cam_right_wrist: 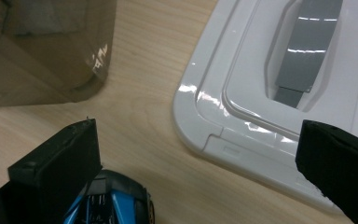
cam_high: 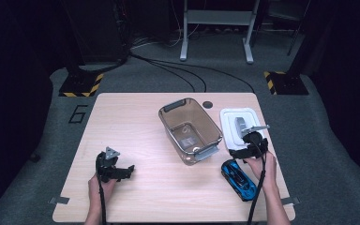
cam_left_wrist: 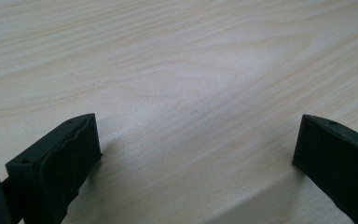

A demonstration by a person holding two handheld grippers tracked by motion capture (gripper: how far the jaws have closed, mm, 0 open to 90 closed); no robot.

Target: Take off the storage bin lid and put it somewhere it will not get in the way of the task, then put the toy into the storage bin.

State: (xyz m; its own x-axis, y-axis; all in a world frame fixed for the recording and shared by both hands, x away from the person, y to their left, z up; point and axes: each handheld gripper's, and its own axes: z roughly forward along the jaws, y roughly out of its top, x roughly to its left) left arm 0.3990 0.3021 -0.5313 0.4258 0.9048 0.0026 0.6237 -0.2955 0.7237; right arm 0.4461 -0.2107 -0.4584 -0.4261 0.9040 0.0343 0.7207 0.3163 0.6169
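A blue and black toy car [cam_high: 238,178] lies on the wooden table [cam_high: 136,122] near its front right corner; its nose [cam_right_wrist: 116,200] peeks up between the right jaws. My right gripper [cam_high: 243,151] hovers just beyond the car, by the near edge of a white lid [cam_high: 238,123] with a grey handle [cam_right_wrist: 305,51], jaws wide open and holding nothing. A clear brownish bin [cam_high: 190,129] stands at the table's middle, left of the lid. My left gripper [cam_high: 122,172] rests at the front left, open over bare wood [cam_left_wrist: 186,93].
The bin's corner [cam_right_wrist: 42,51] lies close to the right gripper's left jaw. A small dark round spot [cam_high: 207,104] marks the table's back edge. Cables and stand legs [cam_high: 215,33] cross the floor behind the table.
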